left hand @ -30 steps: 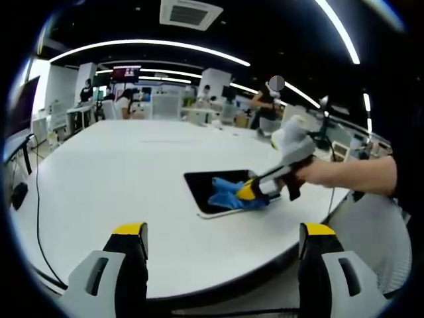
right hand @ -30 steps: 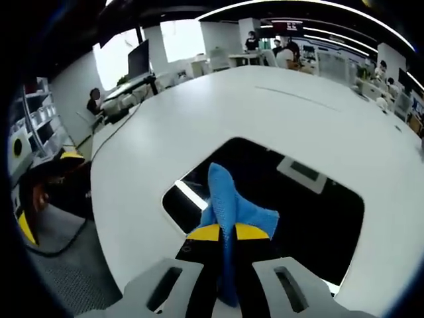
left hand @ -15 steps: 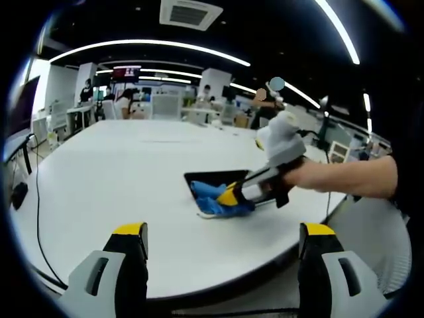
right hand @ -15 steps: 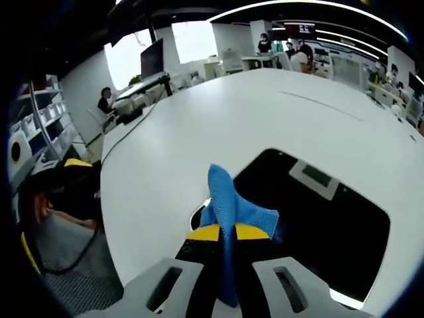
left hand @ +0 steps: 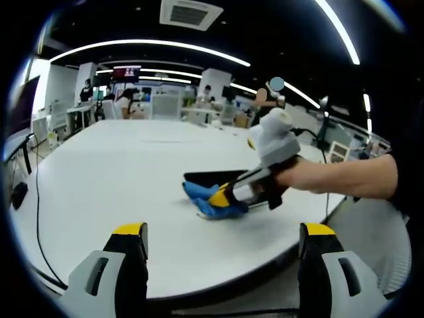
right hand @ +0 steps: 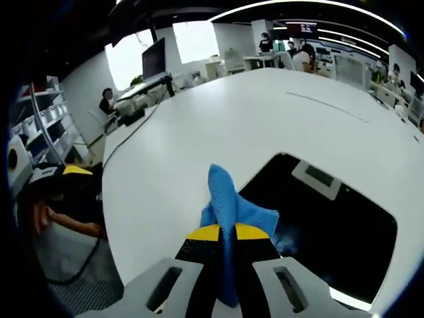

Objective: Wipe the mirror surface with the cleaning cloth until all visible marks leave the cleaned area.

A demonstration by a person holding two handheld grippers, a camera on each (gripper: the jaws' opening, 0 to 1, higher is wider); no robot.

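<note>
Jaws of the left gripper [left hand: 224,265] stand wide apart at the bottom of the left gripper view, holding nothing, above the near edge of the big white table [left hand: 99,172]. Toward 3 o'clock from the table's middle lies the dark mirror [left hand: 209,177], flat on the table. The blue cleaning cloth [left hand: 204,197] sits on the mirror's near left corner, partly on the table. A person's hand [left hand: 301,175] comes in from 3 o'clock with the right gripper [left hand: 220,196]. In the right gripper view, the right gripper [right hand: 226,232] is pinched tight on the cloth [right hand: 228,205], and the mirror [right hand: 331,225] spreads toward 3 o'clock.
</note>
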